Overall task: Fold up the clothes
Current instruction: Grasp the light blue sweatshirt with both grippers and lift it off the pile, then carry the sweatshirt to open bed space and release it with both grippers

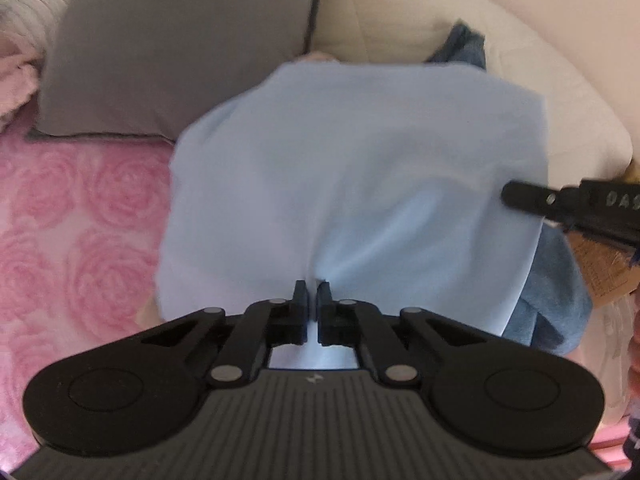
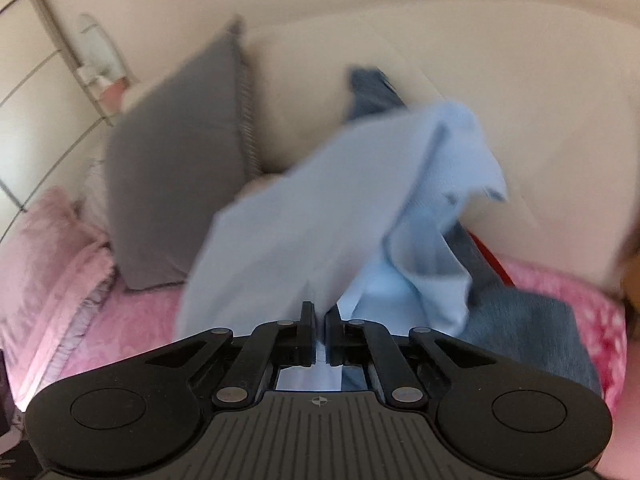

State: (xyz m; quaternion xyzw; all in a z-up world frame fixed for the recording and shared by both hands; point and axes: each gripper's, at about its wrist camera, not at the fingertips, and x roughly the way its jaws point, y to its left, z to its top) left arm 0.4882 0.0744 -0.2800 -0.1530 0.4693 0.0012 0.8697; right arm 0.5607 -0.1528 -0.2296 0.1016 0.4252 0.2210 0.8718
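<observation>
We see the left tongs (image 1: 312, 294) and the right tongs (image 2: 319, 316) each clenched on the light blue garment (image 1: 352, 184), lifted above a pink rose-patterned bedspread (image 1: 80, 216), with blue denim clothing (image 2: 532, 332) beneath and a grey pillow (image 1: 180, 40) behind.

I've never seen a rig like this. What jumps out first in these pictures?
The pale blue garment fills the middle of both views, lifted and blurred, pinched by the left gripper and the right gripper. Behind it, a grey pillow leans against the cream headboard, over a pink rose-patterned blanket. Darker blue clothing lies to the right.
</observation>
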